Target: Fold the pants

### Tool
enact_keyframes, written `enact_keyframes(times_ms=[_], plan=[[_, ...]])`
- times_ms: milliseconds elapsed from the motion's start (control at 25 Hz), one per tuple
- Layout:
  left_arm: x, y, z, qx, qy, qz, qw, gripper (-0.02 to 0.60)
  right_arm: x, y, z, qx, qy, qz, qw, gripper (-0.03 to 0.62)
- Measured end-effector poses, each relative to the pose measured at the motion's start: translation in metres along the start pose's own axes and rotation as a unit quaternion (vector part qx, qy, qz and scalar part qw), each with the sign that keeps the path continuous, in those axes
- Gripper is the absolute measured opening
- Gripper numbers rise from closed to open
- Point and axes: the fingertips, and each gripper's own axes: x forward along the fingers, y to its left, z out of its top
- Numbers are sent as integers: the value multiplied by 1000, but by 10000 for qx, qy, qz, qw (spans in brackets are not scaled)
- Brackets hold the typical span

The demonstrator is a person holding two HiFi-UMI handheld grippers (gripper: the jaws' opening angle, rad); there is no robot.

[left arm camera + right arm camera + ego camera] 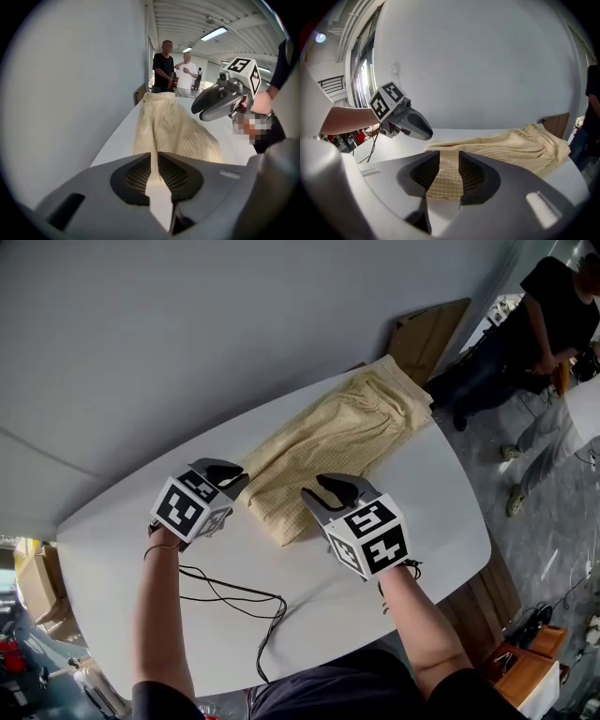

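Pale yellow checked pants point(328, 442) lie folded lengthwise into a long strip on the white oval table point(441, 521), waistband at the far end. My left gripper point(234, 474) hovers at the near end's left corner, its jaws a narrow slit apart with nothing between them point(154, 157). My right gripper point(323, 488) hangs over the near end's right side, jaws apart and empty point(449, 159). The pants point(173, 126) stretch away ahead in the left gripper view, and the near hem point(445, 185) lies just beyond the jaws in the right gripper view. Each gripper shows in the other's view: the right one point(211, 105), the left one point(417, 126).
A grey wall point(187, 352) runs along the table's far side. A black cable point(234, 601) loops over the near part of the table. A brown board point(427, 334) leans past the far end. People point(553, 315) stand on the floor at the right.
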Motion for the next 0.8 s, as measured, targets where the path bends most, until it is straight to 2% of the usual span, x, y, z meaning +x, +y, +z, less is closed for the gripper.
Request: enact_keyframes(times_ms=[240,440,560,800], plan=[[-3,-14,-32,707,144,-685,9950,136,19,63,-14,-170,224,168,9995,160],[7,-18,-46,1417,290,-1043,9840,228,32,84,-35,-390,572,-68,9976,187],[15,-14,-54,1724,460,-1190,9767,255,38,85,-46,-592,812,-254,9946,199],[38,-13,-65,2189,730,-1451,9621,256,51,79,-74,-885,1376,-425,9856,224]])
